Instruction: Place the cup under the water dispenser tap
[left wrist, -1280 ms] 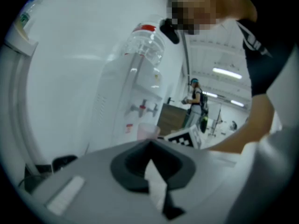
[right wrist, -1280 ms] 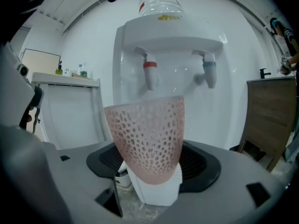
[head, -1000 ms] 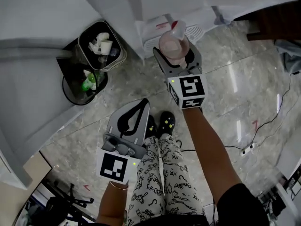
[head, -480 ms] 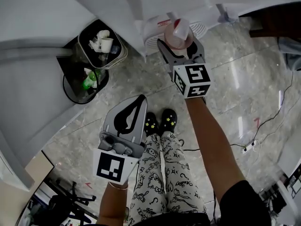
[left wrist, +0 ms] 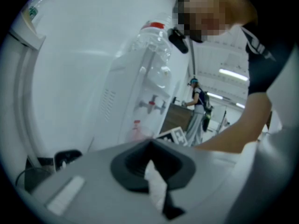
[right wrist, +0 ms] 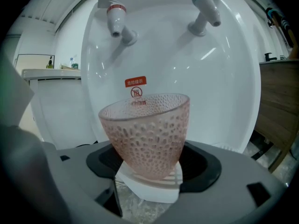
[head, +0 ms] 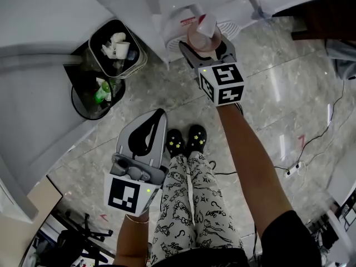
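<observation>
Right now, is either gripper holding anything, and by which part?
The right gripper holds the cup by its narrow base, jaws on either side. The left gripper is shut on nothing.

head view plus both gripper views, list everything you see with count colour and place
cup: one, pink, dimpled, before the dispenser, lower than the taps
water dispenser: one, white, ahead of the right gripper
taps: two, red-capped at left, blue-capped at right, on the dispenser
water bottle: one, clear, red neck, atop the dispenser
bins: two, one pale-rimmed, one black, floor at left
cable: one, black, floor at right
floor: grey stone tiles
shoes: two, black, on the floor
left gripper: one, grey, jaws together, empty
right gripper: one, grey, jaws closed on the cup
</observation>
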Available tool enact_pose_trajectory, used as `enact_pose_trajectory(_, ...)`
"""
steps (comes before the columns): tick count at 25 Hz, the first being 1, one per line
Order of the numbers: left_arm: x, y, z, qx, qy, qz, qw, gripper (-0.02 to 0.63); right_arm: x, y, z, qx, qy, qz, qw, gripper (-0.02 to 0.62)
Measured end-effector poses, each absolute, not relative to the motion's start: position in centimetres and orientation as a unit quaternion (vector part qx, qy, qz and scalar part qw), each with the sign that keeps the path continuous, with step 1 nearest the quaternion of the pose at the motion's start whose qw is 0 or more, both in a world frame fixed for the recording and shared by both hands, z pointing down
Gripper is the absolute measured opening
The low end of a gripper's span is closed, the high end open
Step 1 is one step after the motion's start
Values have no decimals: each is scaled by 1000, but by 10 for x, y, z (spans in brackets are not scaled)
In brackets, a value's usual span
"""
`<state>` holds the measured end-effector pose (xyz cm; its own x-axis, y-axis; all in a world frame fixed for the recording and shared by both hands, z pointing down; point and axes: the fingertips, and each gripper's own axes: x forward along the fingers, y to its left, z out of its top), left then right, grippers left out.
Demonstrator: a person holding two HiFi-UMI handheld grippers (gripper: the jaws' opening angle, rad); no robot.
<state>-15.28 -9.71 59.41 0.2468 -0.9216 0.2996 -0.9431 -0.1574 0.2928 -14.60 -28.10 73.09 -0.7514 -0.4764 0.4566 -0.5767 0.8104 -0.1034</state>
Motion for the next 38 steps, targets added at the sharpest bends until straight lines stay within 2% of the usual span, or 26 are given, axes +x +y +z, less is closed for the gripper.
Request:
enact_pose_trajectory(11,-149,-89,592,762,-611,35,212,-2,-152,-265,744,249,-921,145,263,333)
enact_pose_trajectory(21,-146,-83,584,762,-611,44,211,-2,-123,-252,746,282,-904,169,274,339)
enact_pose_trajectory(25,-141,-81,565,768,-612,40,184,-2,-93,-228,721,299,-899,229,223,339)
enact_pose_trajectory(29,-134,-73,532,762,-619,40,184,-2,-66,-182,648,294,-905,271,143,336)
enact_pose_trajectory(30,-132,-70,520,763,-620,36,180,-2,-60,-170,625,295,-906,276,126,316)
enact_pose_trajectory(31,-130,-68,508,765,-620,34,174,-2,-54,-161,601,298,-907,279,107,204)
enact_pose_trajectory(32,-127,-66,495,768,-618,32,168,-2,-48,-154,574,301,-908,280,85,64)
enact_pose_trajectory(33,-124,-65,482,771,-615,30,161,-2,-43,-150,547,299,-910,280,63,23)
enact_pose_trajectory(35,-119,-65,451,778,-610,29,149,-2,-37,-138,492,279,-920,272,35,14)
enact_pose_trajectory(38,-103,-64,392,794,-595,49,114,-2,-28,-114,412,240,-939,242,39,14)
